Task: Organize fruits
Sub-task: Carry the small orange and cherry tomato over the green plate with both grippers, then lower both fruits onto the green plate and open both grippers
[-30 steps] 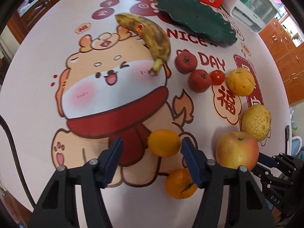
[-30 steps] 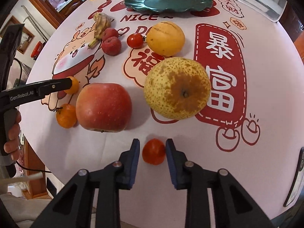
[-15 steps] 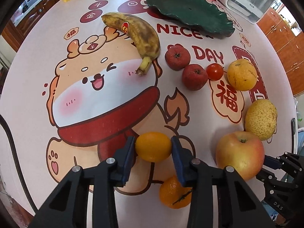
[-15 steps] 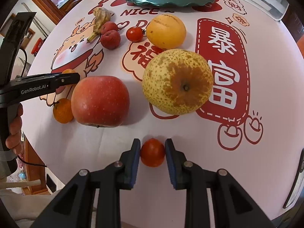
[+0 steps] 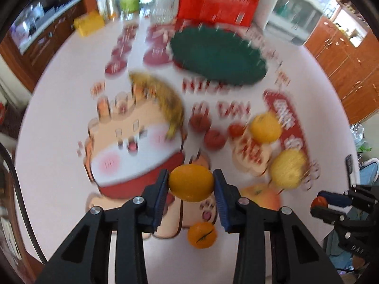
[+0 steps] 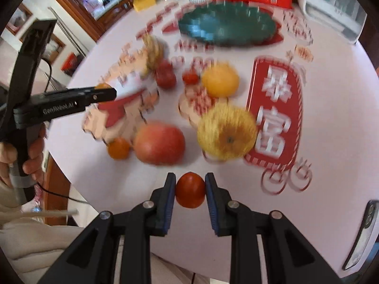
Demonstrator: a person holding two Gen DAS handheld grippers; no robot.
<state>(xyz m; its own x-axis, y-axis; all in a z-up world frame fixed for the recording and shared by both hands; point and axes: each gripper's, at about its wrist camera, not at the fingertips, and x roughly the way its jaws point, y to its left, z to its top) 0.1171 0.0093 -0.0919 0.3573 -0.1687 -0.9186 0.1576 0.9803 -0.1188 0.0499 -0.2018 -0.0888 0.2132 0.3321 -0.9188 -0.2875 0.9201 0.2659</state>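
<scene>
My left gripper is shut on an orange and holds it above the table. My right gripper is shut on a small red tomato, also lifted; it shows at the right of the left wrist view. A dark green plate sits at the far side and also shows in the right wrist view. On the printed tablecloth lie a banana, an apple, a yellow pear, a second orange and a yellow citrus.
Two small red fruits and another tomato lie mid-table. A red box, a white appliance and a yellow block stand at the back. A phone lies at the right edge. Both views are motion-blurred.
Both grippers closed on their fruit and lifted: the left with the orange, the right with the tomato. The table now looks farther below.
</scene>
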